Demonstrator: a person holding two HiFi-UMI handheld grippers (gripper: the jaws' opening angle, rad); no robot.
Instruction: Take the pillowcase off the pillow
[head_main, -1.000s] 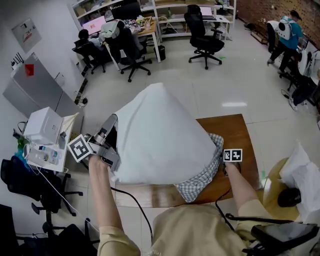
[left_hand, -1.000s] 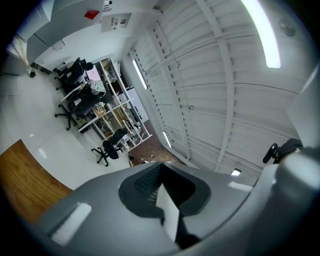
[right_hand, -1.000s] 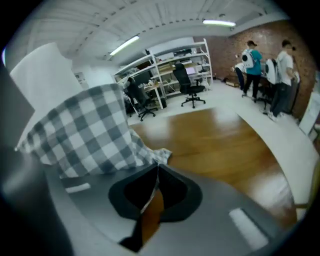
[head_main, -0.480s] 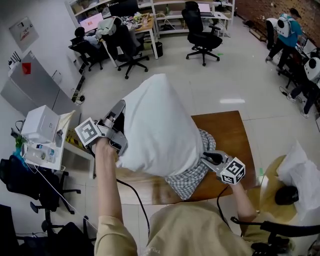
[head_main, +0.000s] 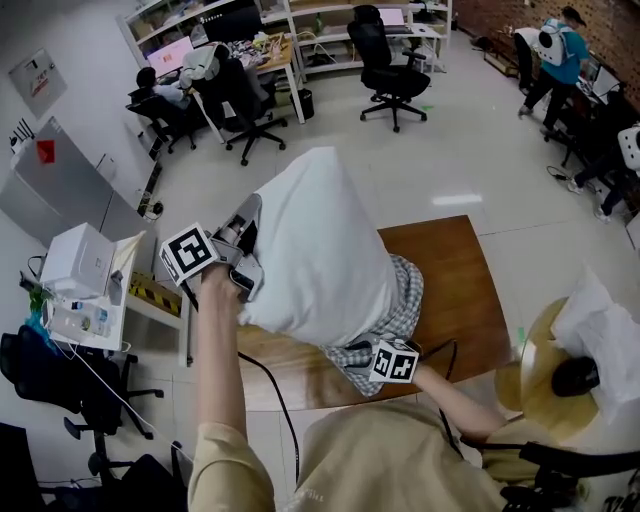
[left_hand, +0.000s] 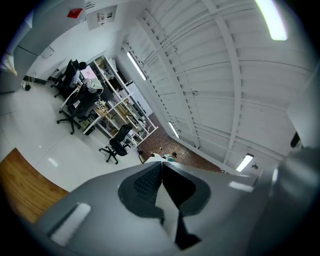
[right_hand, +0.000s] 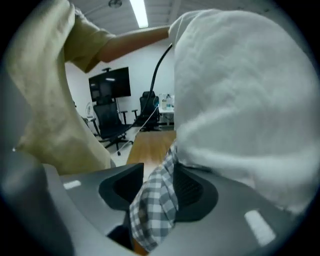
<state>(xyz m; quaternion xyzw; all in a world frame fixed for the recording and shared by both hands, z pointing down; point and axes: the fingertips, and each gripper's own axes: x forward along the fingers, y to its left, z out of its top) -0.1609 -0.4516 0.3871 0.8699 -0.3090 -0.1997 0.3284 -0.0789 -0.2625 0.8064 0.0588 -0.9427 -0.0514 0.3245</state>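
1. Head view: the white pillow (head_main: 315, 250) stands steeply over the wooden table (head_main: 460, 270). We read its long axis as running from the lower end, near the table's near edge, up and away to a top corner pointing at the office floor beyond.
2. Head view: the checked pillowcase (head_main: 398, 305) is bunched round the pillow's lower end only. The rest of the pillow is bare.
3. Head view: the left gripper (head_main: 246, 215) sits against the pillow's left edge, about halfway up. The right gripper (head_main: 368, 352) is low, at the bunched cloth, close to the person's chest.
4. Left gripper view: the jaws of the left gripper (left_hand: 161, 165) meet at the tips, closed. A pale sliver of white cloth shows between the pads, which we take as a pinch on the pillow's edge. Beyond the jaws we see only ceiling and the far office.
5. Right gripper view: the jaws of the right gripper (right_hand: 159, 167) have just been opening and stand apart. A fold of checked pillowcase (right_hand: 152, 205) hangs between them. It lies against the right-hand pad, with a gap at the other, so it is not clamped.
6. Right gripper view: the pillow (right_hand: 240, 100) fills the right side, its lower end just above the jaws. The table (right_hand: 147, 145) lies ahead and the person's beige sleeve (right_hand: 45, 100) is on the left.
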